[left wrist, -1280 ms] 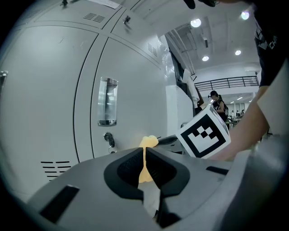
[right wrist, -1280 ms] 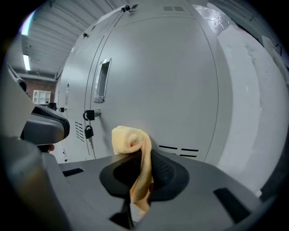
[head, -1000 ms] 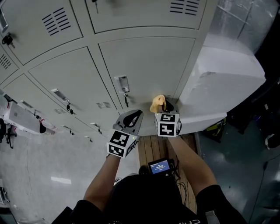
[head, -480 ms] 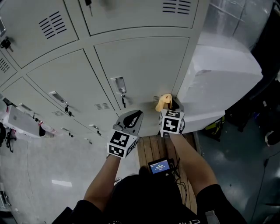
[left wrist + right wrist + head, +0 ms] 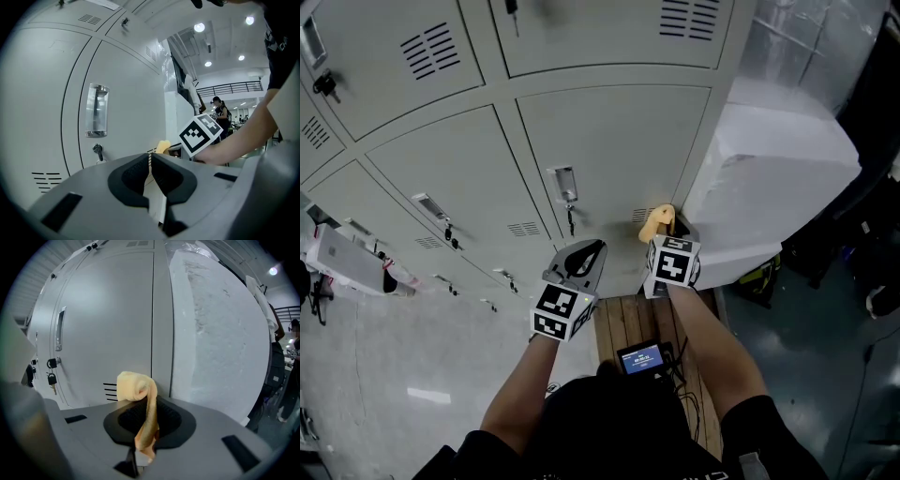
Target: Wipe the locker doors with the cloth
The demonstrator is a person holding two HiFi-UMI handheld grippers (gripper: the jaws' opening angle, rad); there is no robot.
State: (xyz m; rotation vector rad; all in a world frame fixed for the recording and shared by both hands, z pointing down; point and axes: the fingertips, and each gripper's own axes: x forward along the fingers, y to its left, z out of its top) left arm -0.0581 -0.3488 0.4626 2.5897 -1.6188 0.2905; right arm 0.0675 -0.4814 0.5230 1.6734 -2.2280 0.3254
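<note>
the right gripper (image 5: 143,426) pinches just a thin tail of cloth (image 5: 135,384); rubbing the locker door (image 5: 609,141) could tug it free. the left gripper (image 5: 151,174) has its fingers together, empty.

- My head view sits above both arms and looks steeply down the pale grey metal locker doors (image 5: 609,150).
- My left gripper view rides behind the left gripper (image 5: 150,164), near the doors, facing sideways along them toward the right gripper (image 5: 666,228).
- My right gripper view looks along its jaws, very close to a door's edge.
- All three views share the steel recessed handle (image 5: 566,183) and the yellow rolled cloth (image 5: 138,390).
</note>
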